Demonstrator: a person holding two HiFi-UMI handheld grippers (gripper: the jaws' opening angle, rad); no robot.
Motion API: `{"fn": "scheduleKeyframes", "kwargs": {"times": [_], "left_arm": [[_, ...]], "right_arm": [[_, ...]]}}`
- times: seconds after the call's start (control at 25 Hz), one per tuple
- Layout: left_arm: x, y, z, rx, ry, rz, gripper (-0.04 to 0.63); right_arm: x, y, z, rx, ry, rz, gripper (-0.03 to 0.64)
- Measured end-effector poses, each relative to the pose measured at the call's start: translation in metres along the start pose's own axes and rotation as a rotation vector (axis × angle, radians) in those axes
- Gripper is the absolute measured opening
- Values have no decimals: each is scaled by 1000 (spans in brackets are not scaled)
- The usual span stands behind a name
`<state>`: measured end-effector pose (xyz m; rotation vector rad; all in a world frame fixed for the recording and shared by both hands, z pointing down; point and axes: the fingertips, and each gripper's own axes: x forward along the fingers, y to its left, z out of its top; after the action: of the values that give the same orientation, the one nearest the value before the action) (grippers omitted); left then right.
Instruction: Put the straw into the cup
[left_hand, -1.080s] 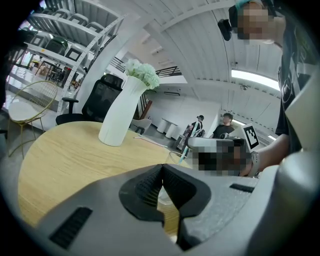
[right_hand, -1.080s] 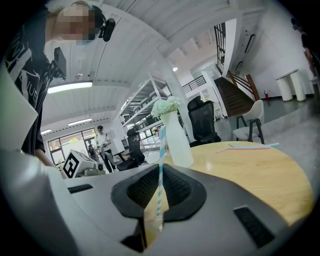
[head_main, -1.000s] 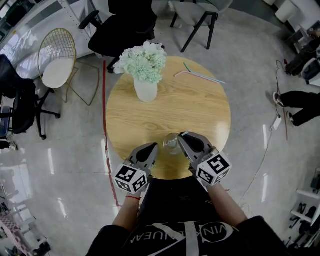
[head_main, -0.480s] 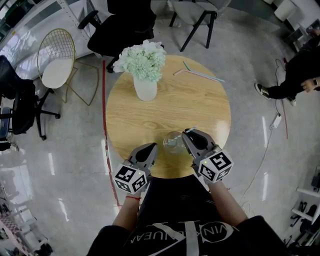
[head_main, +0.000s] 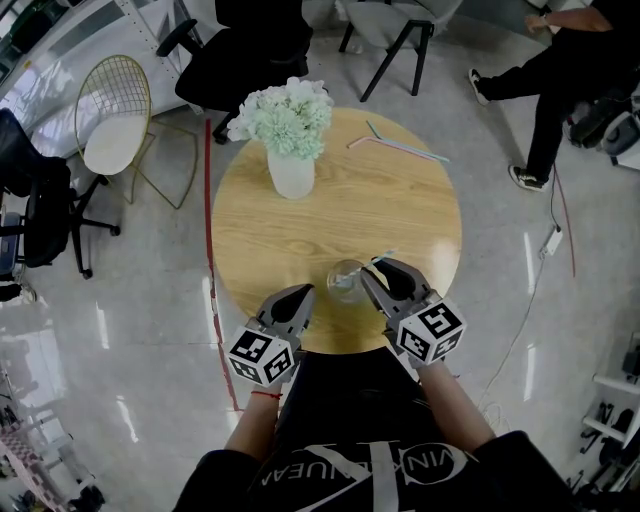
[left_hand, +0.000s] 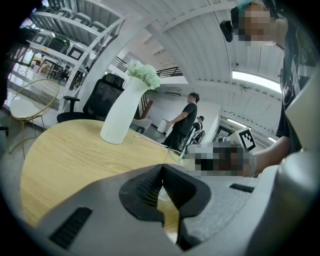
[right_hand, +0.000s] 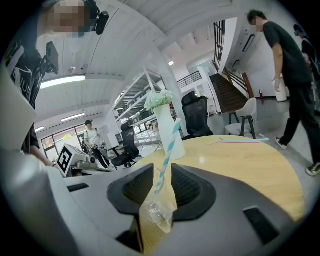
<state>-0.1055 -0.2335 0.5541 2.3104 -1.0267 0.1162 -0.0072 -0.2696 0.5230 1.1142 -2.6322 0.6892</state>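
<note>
At the near edge of the round table (head_main: 390, 215), close to the person's body, the left gripper (head_main: 303, 297) rests with its jaws pressed together on nothing, just to the left of the cup (head_main: 345, 282). On the other side, the right gripper (head_main: 378, 270) is nearer to the task's thing. Its jaws are opening, and the blue-and-white striped straw (right_hand: 167, 150) stands in the gap between them, close along one pad but no longer squeezed. The straw's lower end already sits inside the clear cup, which stands right under that gripper's tips. Its long axis leans up and away from the person, towards the right gripper's side. By my reckoning the straw is placed, so the next move depends on drawing the right gripper back along that lean without dragging the stem or tipping the cup. Farther across the table stands the white vase (head_main: 291, 178) of pale flowers, and two spare straws (head_main: 405, 150) lie flat at the far rim, well apart from everything else.
</note>
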Motion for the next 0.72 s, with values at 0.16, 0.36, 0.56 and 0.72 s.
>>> {"fn": "scheduleKeyframes", "kwargs": {"times": [0.16,0.36,0.56,0.72], "left_arm": [[0,-2,-1,2,0,-3,8],[-1,-4,-2,3,0,-7,8],[-4,-9,-4,6,-1,-9,8],[-7,-14,-6,8,-1,-14,8]], "right_arm": [[-3,-2,-3,6,8,-10,110],[-7,-4,-7,24,14,-18,121],[-16,-4,-11,37,18,-39,121],[-24,-1,-11,33,9,-54,120]]}}
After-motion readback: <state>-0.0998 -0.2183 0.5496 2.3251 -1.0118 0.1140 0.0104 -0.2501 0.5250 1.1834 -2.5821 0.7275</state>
